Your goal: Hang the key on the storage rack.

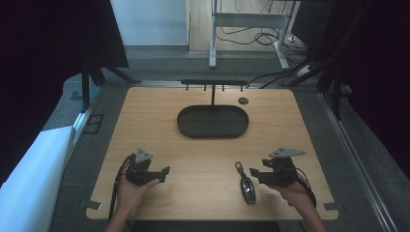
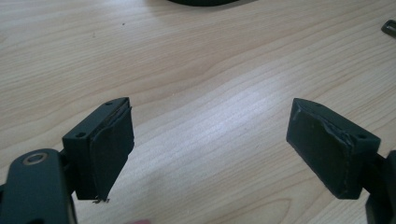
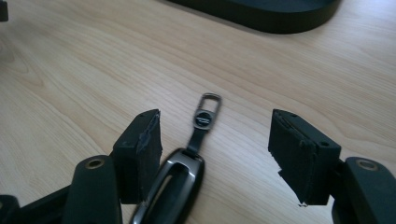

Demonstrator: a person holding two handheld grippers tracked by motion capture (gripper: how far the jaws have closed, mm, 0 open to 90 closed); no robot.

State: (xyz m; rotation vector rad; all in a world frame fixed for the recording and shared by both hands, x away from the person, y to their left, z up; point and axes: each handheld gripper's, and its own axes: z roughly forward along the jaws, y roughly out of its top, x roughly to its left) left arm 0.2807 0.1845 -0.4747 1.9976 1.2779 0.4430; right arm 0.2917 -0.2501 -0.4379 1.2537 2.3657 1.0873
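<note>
Two grippers are held low over the table [image 1: 203, 159], one per hand. The right gripper [image 1: 252, 174] is spread wide, nothing clamped; the key fob [image 1: 247, 187] lies flat on the near right of the table, just left of that gripper. In the right gripper view the fob [image 3: 175, 186] is seen between the jaws, hard against the left pad, well apart from the right one, so it is straddled, not gripped, probably lined up for a pinch across its width. The strap and clip [image 3: 205, 114] point far, toward the tray [image 1: 212, 122]. The left gripper [image 1: 164, 174] is released too, parked over bare wood at near left, likely kept clear.
</note>
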